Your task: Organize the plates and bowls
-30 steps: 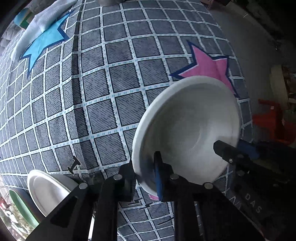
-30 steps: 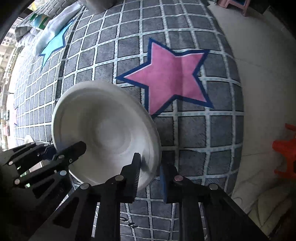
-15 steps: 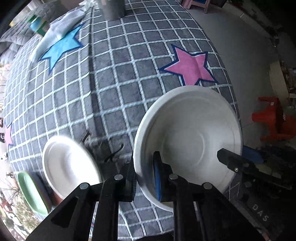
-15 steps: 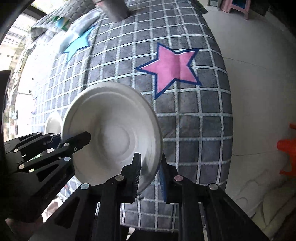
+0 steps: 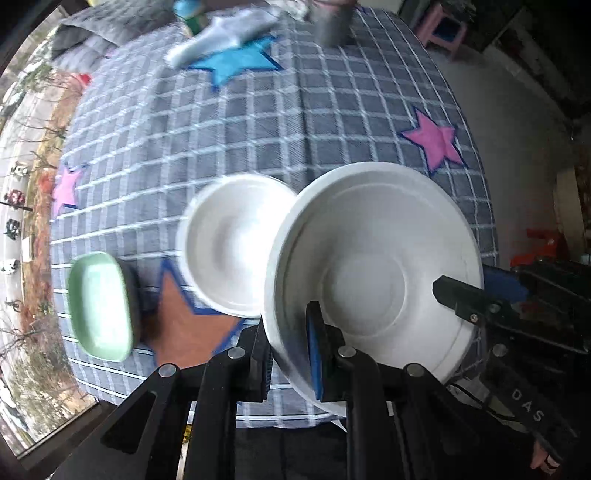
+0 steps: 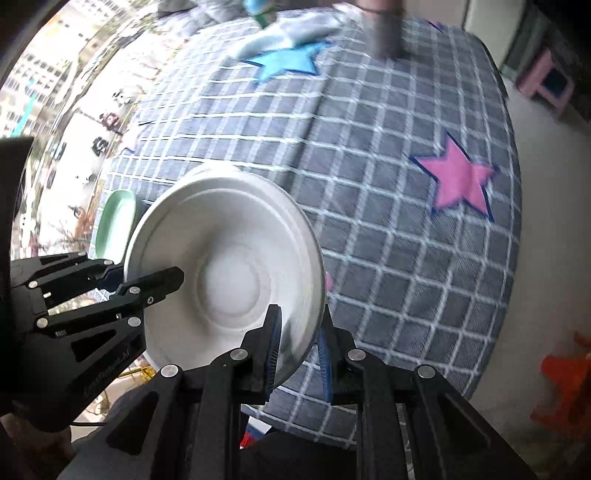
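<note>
Both grippers hold one white plate (image 5: 373, 273) in the air above the checked tablecloth. My left gripper (image 5: 291, 354) is shut on its near-left rim. My right gripper (image 6: 297, 350) is shut on the opposite rim of the same plate (image 6: 225, 273); it shows at the right in the left wrist view (image 5: 476, 299). A second white plate (image 5: 232, 243) lies on the table just left of the held one. A pale green rectangular dish (image 5: 99, 306) sits further left, also seen in the right wrist view (image 6: 114, 221).
The grey checked tablecloth (image 5: 229, 122) has pink, blue and orange stars. A grey cup (image 5: 330, 22) and a crumpled cloth (image 5: 221, 40) sit at the far side. The table's edge drops to the floor on the right; a red stool (image 6: 565, 380) stands there.
Both grippers have lifted the held plate higher and carried it left. The second white plate and the green dish have come into fuller view beside it.
</note>
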Action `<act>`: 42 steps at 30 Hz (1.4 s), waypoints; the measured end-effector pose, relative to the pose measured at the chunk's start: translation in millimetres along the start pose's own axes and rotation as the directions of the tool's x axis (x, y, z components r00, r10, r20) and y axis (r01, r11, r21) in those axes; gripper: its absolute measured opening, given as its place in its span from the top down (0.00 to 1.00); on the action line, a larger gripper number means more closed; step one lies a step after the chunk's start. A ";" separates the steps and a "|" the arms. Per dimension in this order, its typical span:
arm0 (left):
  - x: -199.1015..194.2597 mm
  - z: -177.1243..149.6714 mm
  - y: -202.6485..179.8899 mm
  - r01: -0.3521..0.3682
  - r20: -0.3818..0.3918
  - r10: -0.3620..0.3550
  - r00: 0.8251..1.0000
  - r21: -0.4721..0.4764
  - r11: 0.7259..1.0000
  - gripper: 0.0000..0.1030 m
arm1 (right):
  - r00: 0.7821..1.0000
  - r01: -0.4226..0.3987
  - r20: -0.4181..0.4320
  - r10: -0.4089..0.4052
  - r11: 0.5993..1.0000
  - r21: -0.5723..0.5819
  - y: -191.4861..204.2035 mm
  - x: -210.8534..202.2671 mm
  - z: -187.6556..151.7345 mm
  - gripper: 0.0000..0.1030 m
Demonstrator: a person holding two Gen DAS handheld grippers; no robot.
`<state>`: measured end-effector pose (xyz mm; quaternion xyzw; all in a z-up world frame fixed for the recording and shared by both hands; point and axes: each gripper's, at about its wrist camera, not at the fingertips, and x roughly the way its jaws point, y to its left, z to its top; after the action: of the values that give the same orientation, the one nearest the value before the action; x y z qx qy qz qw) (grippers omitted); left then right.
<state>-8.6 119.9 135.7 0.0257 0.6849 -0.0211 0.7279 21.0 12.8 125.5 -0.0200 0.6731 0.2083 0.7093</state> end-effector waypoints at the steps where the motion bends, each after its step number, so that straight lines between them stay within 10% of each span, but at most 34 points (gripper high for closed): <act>1: -4.0 0.0 6.4 -0.006 0.012 0.006 1.000 -0.004 1.000 0.83 | 1.000 0.004 0.007 -0.004 1.000 -0.014 9.2 -0.1 8.2 0.80; 15: -27.1 14.2 83.8 0.055 0.091 -0.052 0.994 -0.024 0.998 0.83 | 0.995 0.075 0.074 -0.070 0.996 -0.054 79.2 -2.6 68.4 0.80; 17: -22.0 16.9 85.8 0.060 0.076 -0.058 0.995 -0.014 0.998 0.67 | 0.994 0.091 0.060 -0.089 0.995 -0.035 79.8 3.2 71.9 0.78; 18: -16.0 19.5 88.0 0.045 0.059 -0.045 0.997 -0.013 0.999 0.40 | 0.994 0.101 0.041 -0.100 0.995 -0.020 78.4 9.6 74.5 0.72; 20: -7.6 22.5 97.4 -0.055 0.053 0.056 0.997 -0.035 0.998 0.27 | 0.988 0.150 0.020 -0.150 0.989 0.015 73.7 16.9 76.7 0.19; 21: -6.8 22.9 104.0 -0.035 0.057 0.038 0.998 -0.050 0.998 0.27 | 0.979 0.200 0.038 -0.202 0.979 0.045 68.8 15.5 77.0 0.17; 31: -3.7 13.9 100.9 0.060 0.040 -0.061 0.997 0.023 0.998 0.24 | 0.975 0.221 -0.005 -0.222 0.971 0.091 70.2 10.8 57.9 0.17; 42: -0.2 4.3 120.9 0.015 0.001 -0.015 1.000 -0.034 0.999 0.21 | 0.959 0.240 -0.181 -0.217 0.964 0.117 54.5 32.8 60.4 0.17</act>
<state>3.7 240.3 137.3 0.0081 0.6851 -0.0149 0.7283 60.8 90.0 113.3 -0.0660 0.7361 0.0755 0.6694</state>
